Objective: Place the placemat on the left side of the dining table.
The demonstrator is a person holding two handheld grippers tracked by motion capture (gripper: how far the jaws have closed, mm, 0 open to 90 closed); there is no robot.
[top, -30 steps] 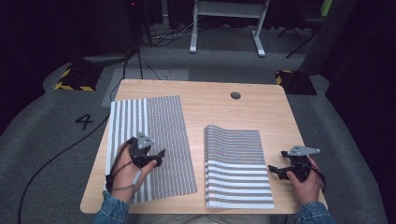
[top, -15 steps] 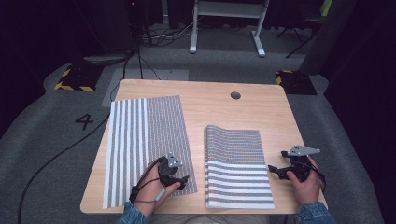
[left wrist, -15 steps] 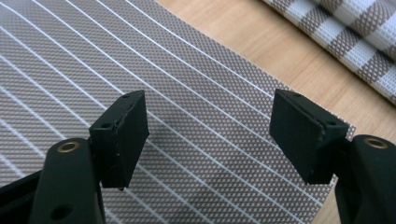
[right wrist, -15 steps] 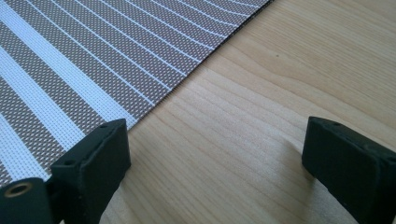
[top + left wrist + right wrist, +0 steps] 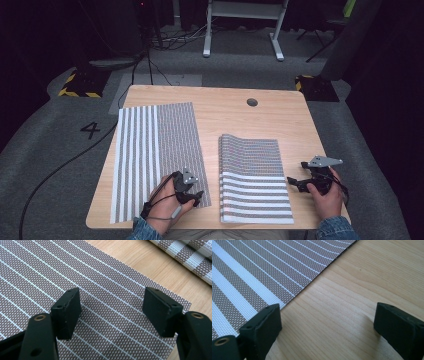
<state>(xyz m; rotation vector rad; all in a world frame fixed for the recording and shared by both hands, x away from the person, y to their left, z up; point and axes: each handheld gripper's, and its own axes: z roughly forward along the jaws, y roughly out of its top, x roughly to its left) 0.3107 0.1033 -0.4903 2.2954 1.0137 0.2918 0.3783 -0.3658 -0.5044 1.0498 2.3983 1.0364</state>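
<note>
I have the left hand-held gripper (image 5: 192, 194) low over the near right corner of the flat striped mat (image 5: 155, 155), jaws spread apart with the mat's weave between them; in the left gripper view (image 5: 111, 311) they grasp nothing. The right hand-held gripper (image 5: 300, 181) sits on bare worktop (image 5: 295, 120) just beside the right edge of the folded mat (image 5: 255, 185), released as well; the right gripper view (image 5: 327, 325) has wood grain between the jaws and the mat edge by the left jaw. The folded mat lies near the flat one, a strip of wood between them, its far fold bulging up slightly. A round cable hole (image 5: 252, 102) sits toward the far edge. Beyond the worktop I see grey carpet, a painted number 4 (image 5: 92, 130), black cables (image 5: 60, 165), yellow-black hazard blocks (image 5: 77, 85) and a white frame's legs (image 5: 242, 30).
</note>
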